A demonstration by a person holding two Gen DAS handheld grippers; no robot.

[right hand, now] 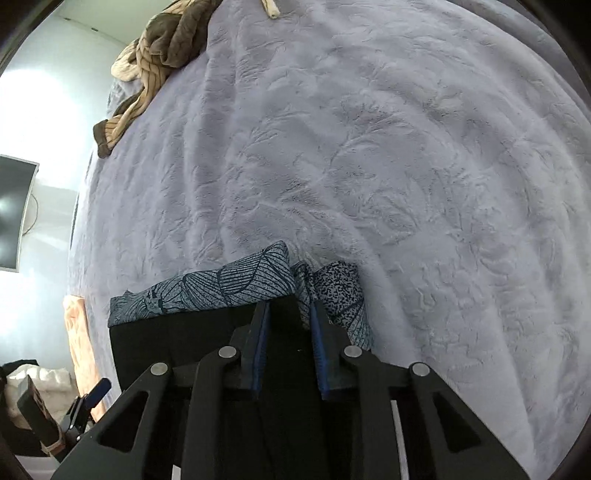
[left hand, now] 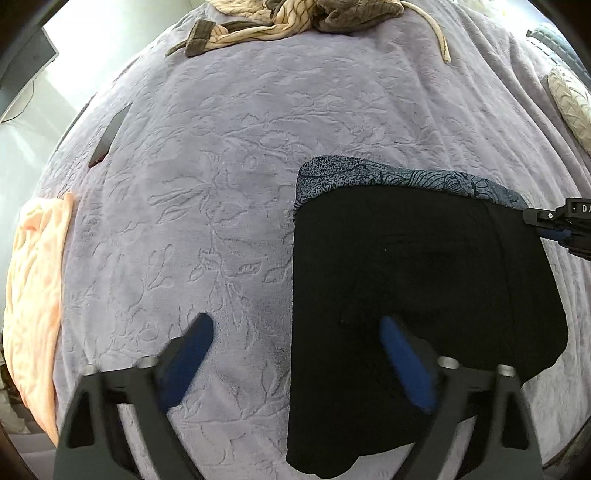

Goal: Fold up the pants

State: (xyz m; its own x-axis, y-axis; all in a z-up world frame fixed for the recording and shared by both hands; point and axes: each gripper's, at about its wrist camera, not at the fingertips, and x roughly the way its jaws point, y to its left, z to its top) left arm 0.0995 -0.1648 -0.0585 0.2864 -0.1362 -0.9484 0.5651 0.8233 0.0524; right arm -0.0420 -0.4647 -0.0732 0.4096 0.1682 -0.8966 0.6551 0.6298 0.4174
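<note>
Folded black pants [left hand: 406,277] lie on a lilac embossed bedspread [left hand: 221,147], on top of a blue leaf-patterned garment [left hand: 369,177] whose far edge sticks out. My left gripper [left hand: 295,323] stands wide open over the pants' left edge, with one finger above the bedspread and the other above the black cloth. In the right wrist view my right gripper [right hand: 289,308] has its pads close together at the far right corner of the black pants [right hand: 166,350], with black cloth pinched between them, beside the patterned garment [right hand: 229,291]. The right gripper [left hand: 554,221] also shows at the pants' right edge.
A crumpled brown and beige blanket [left hand: 295,18] lies at the far edge of the bed. A peach cloth [left hand: 37,295] hangs at the left edge, and a flat dark object [left hand: 110,134] lies near it. A pillow [left hand: 570,103] lies at the right. A monitor [right hand: 11,214] stands beyond the bed.
</note>
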